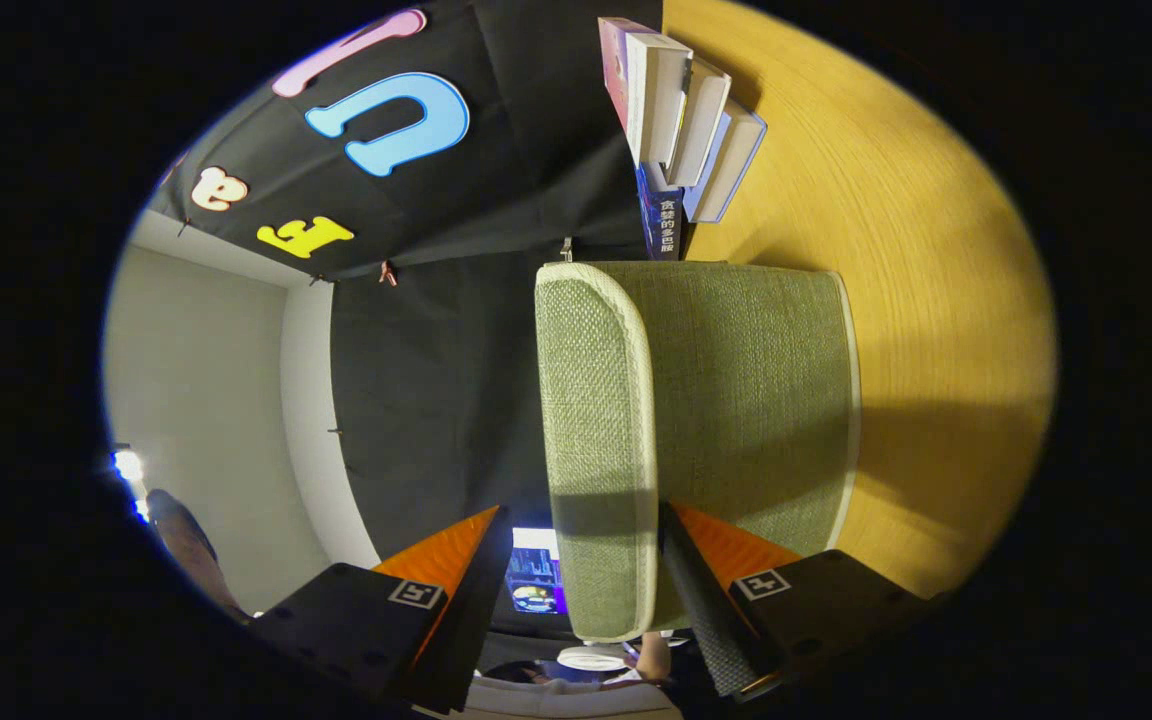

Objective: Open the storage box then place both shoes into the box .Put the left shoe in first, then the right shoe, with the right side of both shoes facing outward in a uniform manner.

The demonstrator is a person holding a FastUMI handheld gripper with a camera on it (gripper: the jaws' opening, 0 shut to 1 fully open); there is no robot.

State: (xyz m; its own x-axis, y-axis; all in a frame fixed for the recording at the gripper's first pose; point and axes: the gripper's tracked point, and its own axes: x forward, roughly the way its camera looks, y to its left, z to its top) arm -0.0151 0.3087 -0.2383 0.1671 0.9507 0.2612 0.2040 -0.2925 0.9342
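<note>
Gripper (581, 570) rolled sideways, so the wooden worktop (936, 300) runs up one side of the view. Fingers apart, a moderate gap, with the lid edge of the storage box (726, 400) sitting in that gap. One finger (696, 590) lies against the box's fabric face just behind the pale-trimmed lid rim; the other finger (466, 570) is on the outer side of the rim, a visible gap between it and the lid. Cannot tell if either finger really presses on the fabric; not a two-sided clamp.

Storage box: grey-green woven fabric, cream piping on the edges, standing on the worktop, directly ahead of the fingers and running away from them. The lid looks closed or nearly closed; cannot tell for sure.

Beyond the box, toward the back edge of the worktop, a stack of books (681, 120) close to the booth's black cloth wall (436, 380).

Off the worktop, past the outer finger: a lit screen (536, 580), a person's arm (652, 655) below it, and a pale room wall (206, 420) farther off.
</note>
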